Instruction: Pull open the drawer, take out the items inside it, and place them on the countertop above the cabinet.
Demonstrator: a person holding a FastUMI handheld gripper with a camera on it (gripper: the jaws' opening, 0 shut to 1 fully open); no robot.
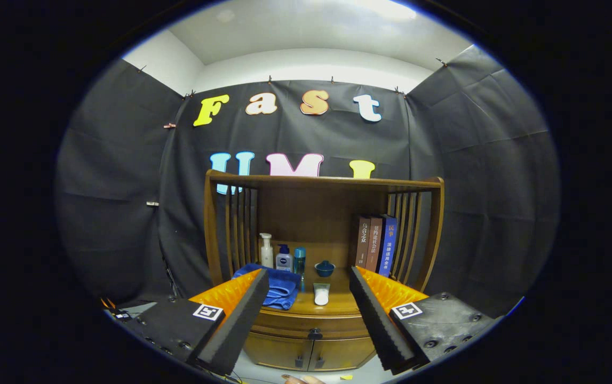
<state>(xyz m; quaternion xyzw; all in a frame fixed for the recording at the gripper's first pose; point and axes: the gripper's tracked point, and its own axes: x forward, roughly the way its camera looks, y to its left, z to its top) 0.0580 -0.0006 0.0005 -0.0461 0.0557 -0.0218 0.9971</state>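
Drawer [306, 323] sits shut in the wooden cabinet [316, 213], dark pull knob [315, 334] at its centre, just below the counter [338, 305] edge and between my two fingers. My tool [309, 317] is spread wide apart, holding nothing, fingers [241, 314] aimed at the cabinet front and well short of it. Each finger base carries a square black-and-white marker tag [208, 312].

Below the drawer, two cabinet doors [308, 353] are closed, small dark handles side by side at the middle seam.

On the counter: blue towel [279, 288] folded at the left, partly hidden behind my left finger; small white object [321, 294] standing near the front edge, can't tell what it is. Behind the towel, three bottles in a row: white pump bottle [267, 252], blue-and-white pump bottle [284, 260] with a round dark-blue logo I can't read, and a teal bottle [299, 261]. Dark blue lidded bowl [325, 269] sits right of the bottles.

At the right side of the shelf, three books [376, 244] stand upright against the slatted side rails: two brown spines, one blue. Spines carry vertical Chinese writing, too small to read reliably.

Fingertip [303, 380] of a person shows at the very bottom, near the floor in front of the cabinet, beside a small yellow scrap [346, 377].
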